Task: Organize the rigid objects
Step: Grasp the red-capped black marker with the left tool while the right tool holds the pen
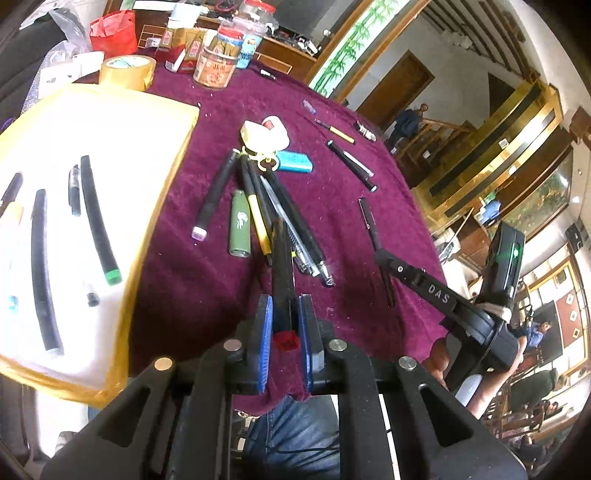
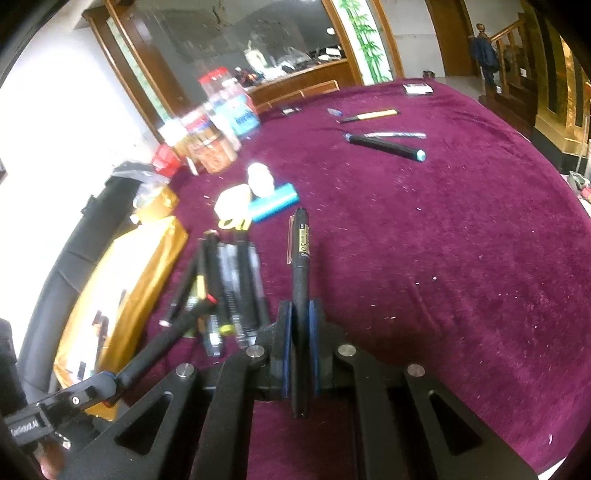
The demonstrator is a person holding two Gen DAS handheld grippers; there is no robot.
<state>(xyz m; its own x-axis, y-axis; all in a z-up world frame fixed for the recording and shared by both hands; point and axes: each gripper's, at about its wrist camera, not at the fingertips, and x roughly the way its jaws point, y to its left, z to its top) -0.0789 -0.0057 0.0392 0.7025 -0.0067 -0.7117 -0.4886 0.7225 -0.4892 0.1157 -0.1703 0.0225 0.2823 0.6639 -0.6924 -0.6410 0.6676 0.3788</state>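
Observation:
My left gripper [image 1: 284, 314] is shut on a black marker with a red end [image 1: 282, 266], held above the maroon tablecloth [image 1: 192, 280]. My right gripper [image 2: 300, 321] is shut on a black pen with a gold label [image 2: 301, 254]; it also shows in the left wrist view [image 1: 380, 254], with the pen [image 1: 369, 221] sticking out. A pile of black pens [image 1: 280, 218] lies ahead, with a green lighter [image 1: 240, 225] and a blue lighter [image 1: 293, 161]. A white tray with a yellow rim [image 1: 162, 173] at left holds several black markers [image 1: 98, 221].
A tape roll [image 1: 127, 72], jars [image 1: 216, 66] and a red bag [image 1: 112, 33] stand at the table's far side. More pens [image 1: 351, 164] lie to the right. A white keychain [image 1: 264, 134] lies by the blue lighter. The table edge and my jeans are just below.

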